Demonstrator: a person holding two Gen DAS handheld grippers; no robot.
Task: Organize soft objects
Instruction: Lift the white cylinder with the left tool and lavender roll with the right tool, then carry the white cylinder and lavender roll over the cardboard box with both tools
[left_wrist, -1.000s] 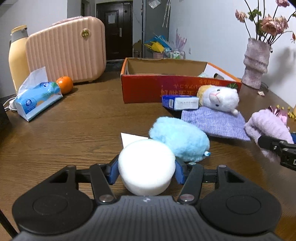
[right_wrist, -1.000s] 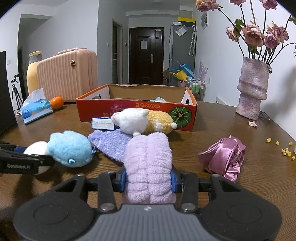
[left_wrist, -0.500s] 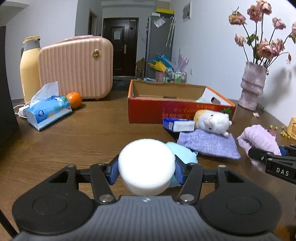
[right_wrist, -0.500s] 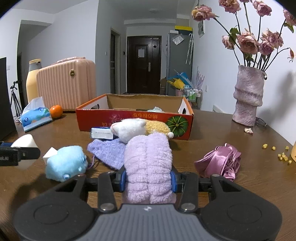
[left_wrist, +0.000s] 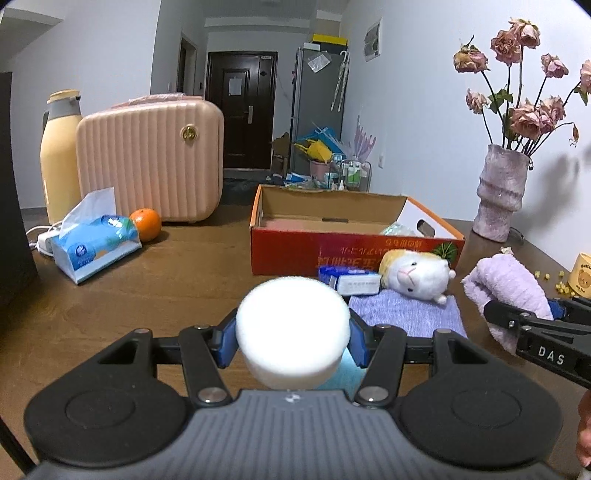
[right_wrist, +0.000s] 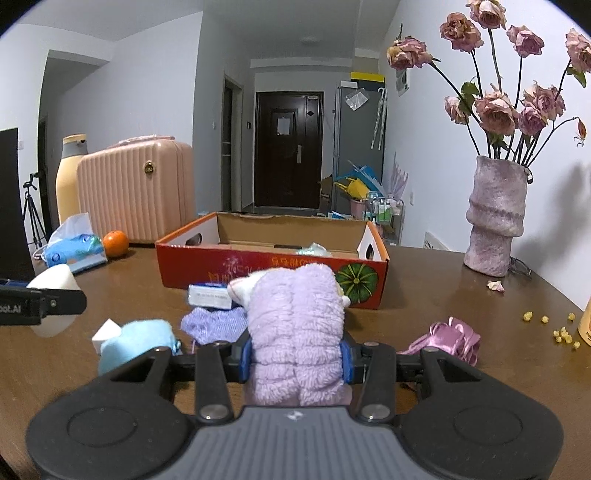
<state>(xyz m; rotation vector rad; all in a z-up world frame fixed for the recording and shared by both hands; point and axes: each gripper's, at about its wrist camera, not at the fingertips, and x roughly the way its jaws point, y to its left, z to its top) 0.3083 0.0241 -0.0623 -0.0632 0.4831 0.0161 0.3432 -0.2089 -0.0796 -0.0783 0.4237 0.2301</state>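
Right now, left tongs (left_wrist: 293, 338) clamped on white sponge (left_wrist: 291, 330), held above the desk (left_wrist: 147, 288) | right tongs (right_wrist: 295, 354) clamped on lilac towel (right_wrist: 297, 332) | box (right_wrist: 273, 266) at 12 o'clock beyond both | blue plush (right_wrist: 136, 341) on desk at 9 o'clock of towel

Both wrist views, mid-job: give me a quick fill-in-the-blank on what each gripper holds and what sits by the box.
1. The left gripper is shut on a white ____.
2. The right gripper is shut on a fluffy towel coloured ____.
3. The plush toy lies on a purple cloth in front of the ____ box.
4. Beside the tissue pack sits an ____.

Missing words: sponge; lilac; red; orange
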